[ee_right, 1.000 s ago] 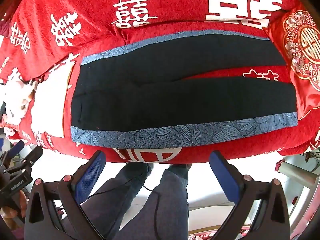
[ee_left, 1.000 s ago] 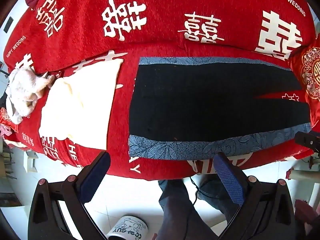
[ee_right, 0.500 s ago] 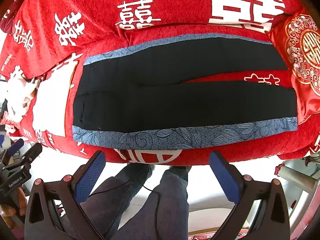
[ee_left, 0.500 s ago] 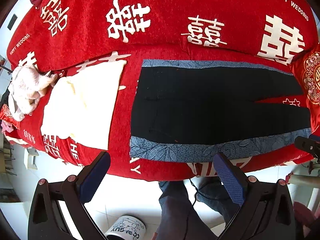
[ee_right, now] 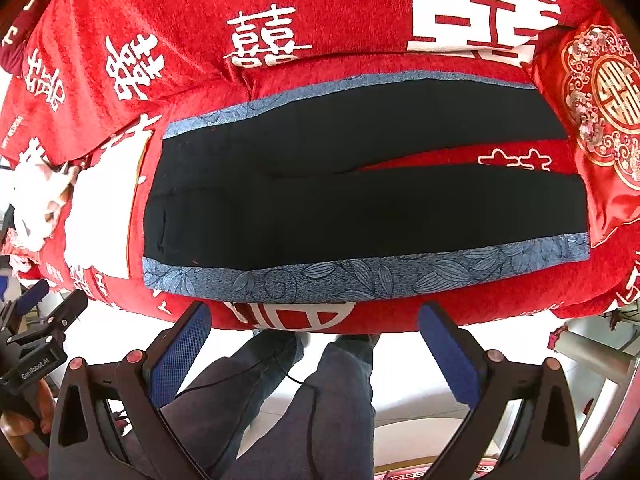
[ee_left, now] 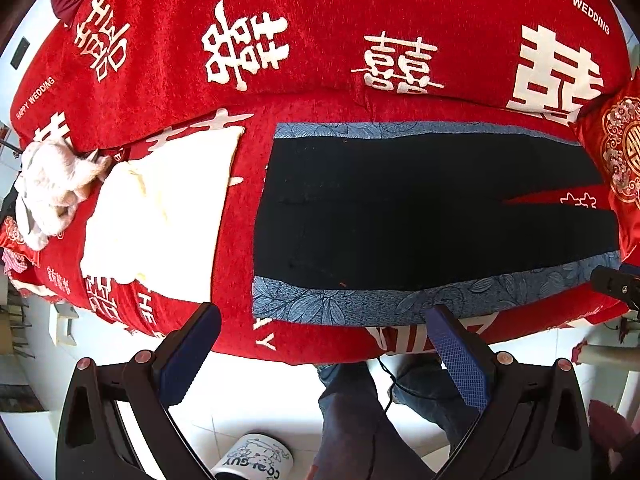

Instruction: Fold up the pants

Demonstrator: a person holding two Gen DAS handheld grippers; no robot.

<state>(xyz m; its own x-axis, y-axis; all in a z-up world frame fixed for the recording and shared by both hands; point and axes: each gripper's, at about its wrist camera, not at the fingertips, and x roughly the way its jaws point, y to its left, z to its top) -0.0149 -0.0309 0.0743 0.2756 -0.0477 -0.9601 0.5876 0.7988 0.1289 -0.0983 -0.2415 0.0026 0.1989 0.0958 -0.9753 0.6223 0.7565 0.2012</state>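
Observation:
Black pants (ee_left: 420,216) (ee_right: 360,208) with blue leaf-patterned side stripes lie flat on a red sofa seat, waist to the left, both legs running right with a narrow red gap between them. My left gripper (ee_left: 320,320) hangs open just off the seat's front edge, below the near blue stripe, holding nothing. Further right along that same edge, my right gripper (ee_right: 316,318) is also open and empty, below the middle of the near leg. The far stripe runs along the sofa's back cushion.
A folded white cloth (ee_left: 160,216) and a fluffy white bundle (ee_left: 52,188) lie left of the pants. A red embroidered cushion (ee_right: 604,120) sits by the leg ends. A person's jeans-clad legs (ee_right: 304,404) stand before the sofa; a printed cup (ee_left: 256,460) sits on the floor.
Both grippers have edged slightly closer to the sofa's front edge; the pants look a little lower and larger. The pants have not moved, and both grippers stay open.

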